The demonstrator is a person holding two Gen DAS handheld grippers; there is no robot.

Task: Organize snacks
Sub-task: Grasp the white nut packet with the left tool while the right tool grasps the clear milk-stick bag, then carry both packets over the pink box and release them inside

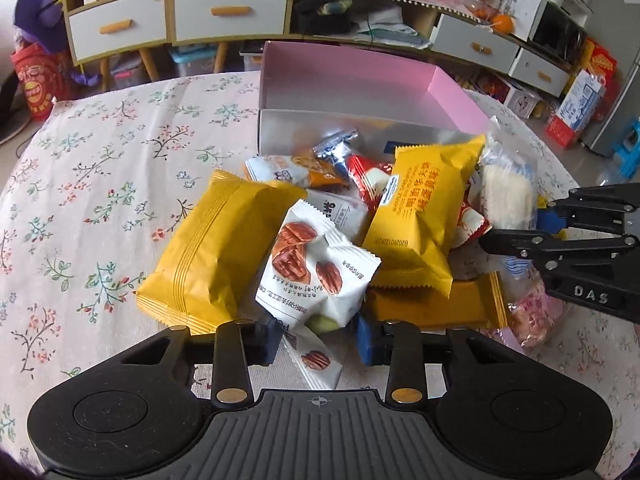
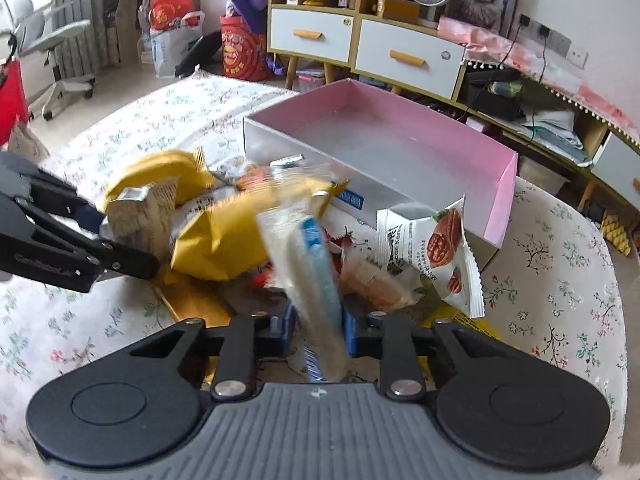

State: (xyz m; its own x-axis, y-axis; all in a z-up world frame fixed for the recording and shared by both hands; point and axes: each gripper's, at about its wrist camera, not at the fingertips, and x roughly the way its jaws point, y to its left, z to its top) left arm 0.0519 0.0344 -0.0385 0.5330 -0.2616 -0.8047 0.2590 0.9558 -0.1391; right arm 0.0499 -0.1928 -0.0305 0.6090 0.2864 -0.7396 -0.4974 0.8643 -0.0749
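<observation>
A pile of snack packets lies on the flowered tablecloth in front of an open pink-lined box [image 1: 448, 92], also in the right wrist view [image 2: 500, 196]. My left gripper [image 1: 320, 342] is shut on a white pecan packet [image 1: 316, 276] and shows from the side in the right wrist view [image 2: 116, 240]. My right gripper [image 2: 318, 330] is shut on a clear packet with a blue stripe [image 2: 308, 264], blurred; it shows at the right of the left wrist view [image 1: 516, 228]. Yellow packets [image 1: 208, 252] [image 1: 420, 216] and another pecan packet [image 2: 436, 252] lie in the pile.
The round table [image 1: 80, 160] has a flowered cloth. Behind it stand white-drawer cabinets [image 1: 168, 12], a low shelf with cables [image 2: 520, 96], a red bag [image 2: 240, 52] and an office chair [image 2: 52, 48] on the floor.
</observation>
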